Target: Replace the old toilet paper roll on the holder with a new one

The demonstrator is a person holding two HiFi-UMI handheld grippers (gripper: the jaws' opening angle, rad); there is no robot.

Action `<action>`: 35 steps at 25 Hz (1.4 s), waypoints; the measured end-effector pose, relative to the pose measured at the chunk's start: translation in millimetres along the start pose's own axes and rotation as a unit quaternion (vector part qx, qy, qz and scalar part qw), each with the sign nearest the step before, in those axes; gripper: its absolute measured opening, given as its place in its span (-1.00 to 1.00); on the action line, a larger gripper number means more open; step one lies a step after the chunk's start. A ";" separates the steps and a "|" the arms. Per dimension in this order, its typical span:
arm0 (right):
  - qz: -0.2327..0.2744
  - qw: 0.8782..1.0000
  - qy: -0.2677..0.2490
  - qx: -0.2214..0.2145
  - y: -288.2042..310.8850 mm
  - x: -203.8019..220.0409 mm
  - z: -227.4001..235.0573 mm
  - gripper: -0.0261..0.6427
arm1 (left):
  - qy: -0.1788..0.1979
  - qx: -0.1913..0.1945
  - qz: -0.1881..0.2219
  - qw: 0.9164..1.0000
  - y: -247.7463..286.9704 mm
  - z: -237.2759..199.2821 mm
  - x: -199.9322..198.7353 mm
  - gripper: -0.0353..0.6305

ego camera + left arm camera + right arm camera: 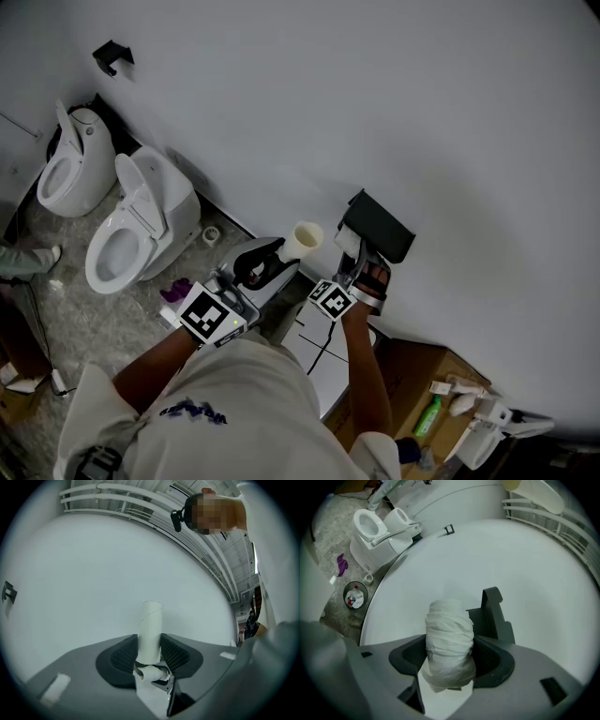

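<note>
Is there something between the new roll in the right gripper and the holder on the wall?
Nothing visible stands between them. The right gripper holds the new roll close beside the black holder, with no object in the gap. The old tube is clamped in the left gripper, away to the side.

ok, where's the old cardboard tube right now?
Clamped in the left gripper, centre of the head view; the cardboard tube sits just left of the black wall holder.
</note>
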State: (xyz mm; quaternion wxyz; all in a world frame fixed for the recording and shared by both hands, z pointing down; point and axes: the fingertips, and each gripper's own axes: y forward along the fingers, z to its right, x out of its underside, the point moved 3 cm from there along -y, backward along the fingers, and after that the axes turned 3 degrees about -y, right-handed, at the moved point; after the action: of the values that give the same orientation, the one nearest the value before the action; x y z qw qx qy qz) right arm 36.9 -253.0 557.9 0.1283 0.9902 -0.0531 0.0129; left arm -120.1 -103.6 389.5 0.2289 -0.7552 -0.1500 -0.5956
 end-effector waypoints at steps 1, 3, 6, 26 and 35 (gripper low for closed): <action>0.000 1.000 0.001 -0.001 0.4 -0.3 0.1 -0.04 | 0.000 0.000 0.000 1.000 0.6 -0.3 0.0 -0.42; 0.000 1.000 0.003 -0.001 0.3 -0.7 0.8 -0.04 | 0.001 0.000 0.000 1.000 1.0 -0.8 -0.1 -0.42; 0.000 1.000 0.004 0.000 -0.7 -2.4 1.3 -0.04 | -0.001 0.000 0.001 1.000 -0.5 -1.4 -0.1 -0.42; 0.013 1.000 0.023 -0.013 -0.3 -5.0 -2.1 0.04 | -0.002 0.012 -0.004 1.000 3.8 4.7 0.9 -0.42; 0.015 0.999 0.041 -0.016 -23.9 -7.9 -4.2 0.02 | 0.001 0.019 -0.009 1.000 -0.5 4.1 0.6 -0.42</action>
State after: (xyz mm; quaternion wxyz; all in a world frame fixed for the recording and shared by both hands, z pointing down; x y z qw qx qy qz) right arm 31.6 -228.2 555.6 0.1455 0.9858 -0.0632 0.0548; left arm -116.8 -101.1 389.4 0.2377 -0.7490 -0.1682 -0.5952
